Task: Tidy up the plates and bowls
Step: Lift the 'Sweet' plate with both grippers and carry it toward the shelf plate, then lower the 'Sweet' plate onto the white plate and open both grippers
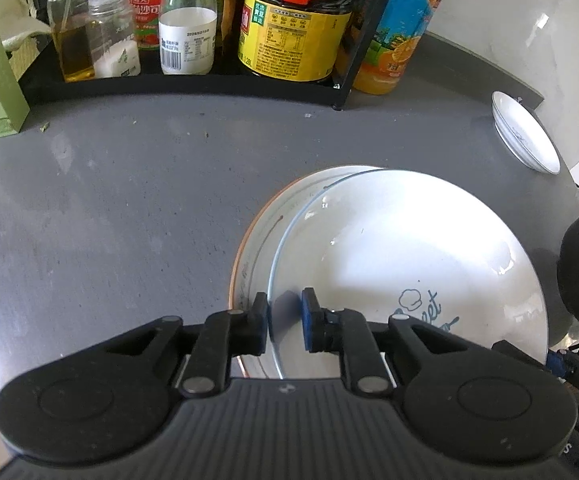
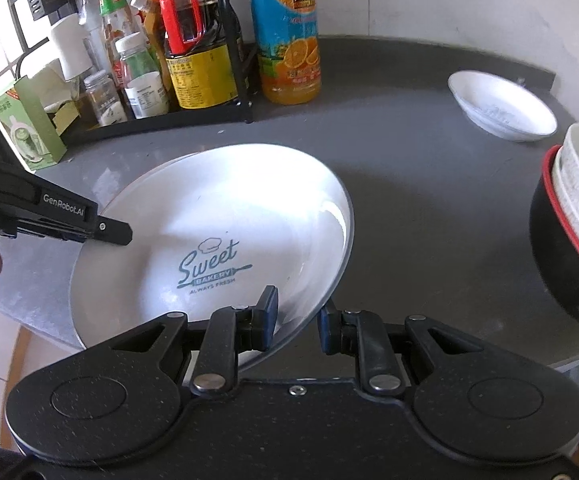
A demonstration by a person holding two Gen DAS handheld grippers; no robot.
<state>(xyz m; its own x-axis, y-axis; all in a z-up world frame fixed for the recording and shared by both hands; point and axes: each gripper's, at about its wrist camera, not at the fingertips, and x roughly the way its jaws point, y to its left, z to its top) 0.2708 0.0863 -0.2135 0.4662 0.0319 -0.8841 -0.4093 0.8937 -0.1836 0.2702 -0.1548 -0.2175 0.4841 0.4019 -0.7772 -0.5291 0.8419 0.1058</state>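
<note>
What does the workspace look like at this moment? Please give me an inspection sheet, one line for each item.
Surface: grey counter, a few crumbs near the rack.
Job's things: Sweet Bakery plate resting on an orange-rimmed plate; small white dish apart, near the wall; black bowl holding stacked white bowls.
Clutter: black rack of sauce bottles; orange juice bottle; green box.
Grippers: left tongs and right tongs each straddle the top plate's rim; pads look open, not clamped.
Cables: nothing seen.
Surroundings: white wall behind; tiled floor at lower left of the right view.
</note>
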